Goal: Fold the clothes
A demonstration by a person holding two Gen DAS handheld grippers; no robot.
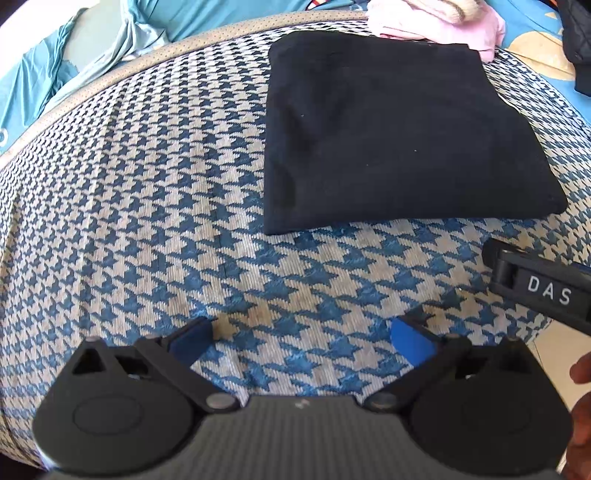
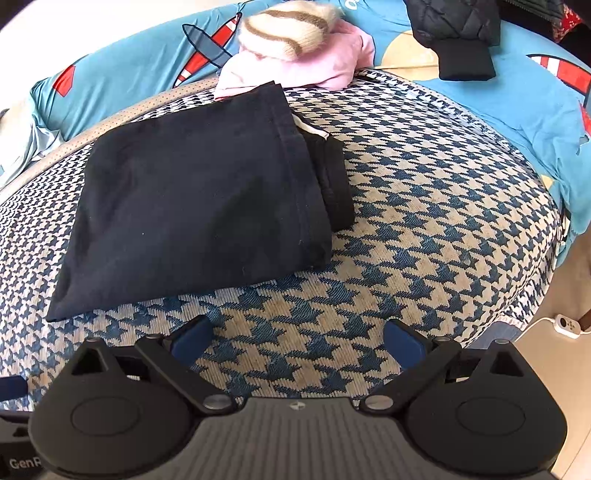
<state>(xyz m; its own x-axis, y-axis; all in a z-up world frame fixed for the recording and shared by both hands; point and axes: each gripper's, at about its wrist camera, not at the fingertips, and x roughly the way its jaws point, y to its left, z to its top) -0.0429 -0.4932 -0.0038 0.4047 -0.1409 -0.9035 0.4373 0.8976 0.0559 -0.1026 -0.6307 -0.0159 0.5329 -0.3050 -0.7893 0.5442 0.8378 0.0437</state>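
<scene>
A black garment [image 1: 399, 133] lies folded into a flat rectangle on a blue-and-cream houndstooth cushion [image 1: 147, 206]. In the right wrist view the same black garment [image 2: 199, 199] shows stacked hems along its right edge. My left gripper [image 1: 301, 341] hovers open over bare cushion, below and left of the garment, with nothing between its blue pads. My right gripper [image 2: 297, 338] is also open over the cushion [image 2: 424, 221], just in front of the garment's near edge. The right gripper's body [image 1: 539, 288] shows at the right edge of the left wrist view.
A pink garment [image 2: 314, 62] with a fluffy striped piece [image 2: 288, 29] on top sits at the cushion's far edge. A black quilted jacket [image 2: 454, 33] lies on the blue airplane-print sheet [image 2: 517, 107]. Teal cloth [image 1: 74, 74] lies far left. A white cable [image 2: 565, 325] runs across the floor at right.
</scene>
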